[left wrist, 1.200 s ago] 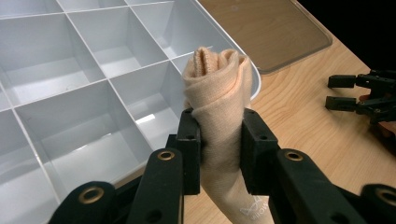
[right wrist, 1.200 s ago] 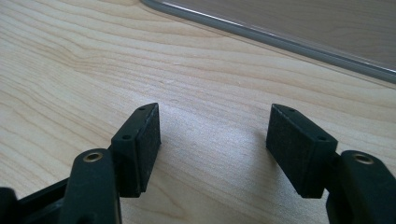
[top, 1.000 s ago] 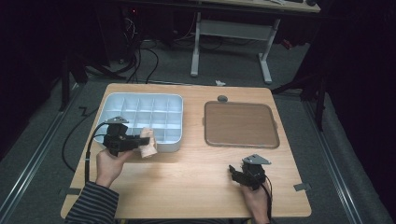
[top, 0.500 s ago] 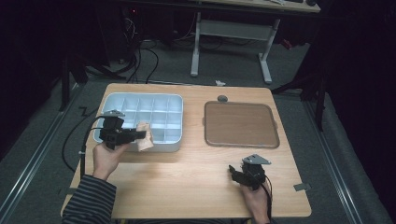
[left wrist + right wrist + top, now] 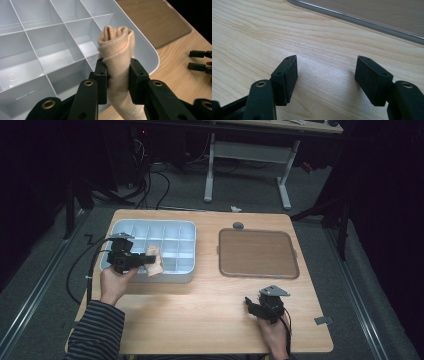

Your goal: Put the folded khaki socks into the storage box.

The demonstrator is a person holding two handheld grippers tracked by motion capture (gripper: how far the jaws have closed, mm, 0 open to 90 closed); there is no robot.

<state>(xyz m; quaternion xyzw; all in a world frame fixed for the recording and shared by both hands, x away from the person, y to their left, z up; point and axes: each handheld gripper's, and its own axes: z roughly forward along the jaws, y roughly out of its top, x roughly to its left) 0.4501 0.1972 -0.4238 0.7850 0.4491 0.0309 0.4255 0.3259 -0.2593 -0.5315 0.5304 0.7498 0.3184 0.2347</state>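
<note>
Since the earlier frames the left gripper (image 5: 131,261) has carried the sock (image 5: 154,260) from the bare table just in front of the tray (image 5: 116,227) to a spot over the tray's near row of compartments, while the right gripper (image 5: 260,307) has kept its place near the table's front edge. Seen from above, the left gripper sits at the tray's near left part, held from below by the left hand (image 5: 114,284) in a striped sleeve (image 5: 96,330), and the sock sticks out from its jaws toward the middle of the tray. In the left gripper view the jaws pinch the rolled, peach-coloured sock (image 5: 117,60) at its middle, one pad on each side; its rolled end points away from the camera above the tray's (image 5: 150,53) near corner compartments, and its other end hangs down between the jaws. Whether the sock touches a divider cannot be told. The tray is pale grey-blue with rows of small square compartments. To its right on the table (image 5: 200,320) lies a brown mat (image 5: 257,252) with a raised rim, well apart from the tray. The right gripper rests low over the wood in front of the mat's near right corner, held by the right hand (image 5: 274,340). In the right gripper view its jaws are spread wide with bare wood (image 5: 324,50) between them, and the mat's rim (image 5: 362,22) runs across the top.
</note>
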